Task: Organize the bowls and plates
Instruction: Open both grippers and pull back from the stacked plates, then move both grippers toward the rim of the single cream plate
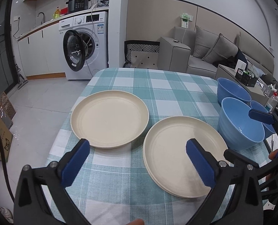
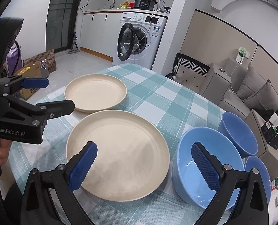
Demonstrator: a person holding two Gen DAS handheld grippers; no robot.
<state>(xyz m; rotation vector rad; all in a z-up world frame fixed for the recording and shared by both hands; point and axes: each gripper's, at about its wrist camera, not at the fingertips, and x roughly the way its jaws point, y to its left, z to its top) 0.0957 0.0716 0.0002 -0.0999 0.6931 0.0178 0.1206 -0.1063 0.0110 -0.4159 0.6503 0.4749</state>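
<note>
Cream plastic is most of what you've got in front of you: two big round plates on the teal-and-white checked tablecloth (image 1: 120,170). The far plate (image 1: 110,119) sits toward the table's left side, and the near plate (image 1: 180,155) is just beside it, closer to you and more to the right. From the right wrist view their rims look like they nearly touch, but I can't tell if they really do.

Your left gripper (image 1: 137,163) is spread wide and holding nothing. It hangs over the tablecloth at the near edge, one blue pad (image 1: 75,166) by the far plate's near rim, the other over the near plate.

Your right gripper (image 2: 144,166) is just as wide and also empty. Its left pad (image 2: 83,167) sits over the near plate (image 2: 118,153), and its right pad over the biggest blue bowl (image 2: 200,172).

That big bowl is right next to the near plate, on its right. Two more blue bowls are behind and beside it: one further back (image 2: 238,133), and a smaller one (image 2: 258,176) at the table's right edge, partly hidden by the gripper. All three stand upright.

Behind the table you've got a washing machine (image 1: 86,43) with its door swung open, and a grey sofa (image 1: 208,52) off to the right.
</note>
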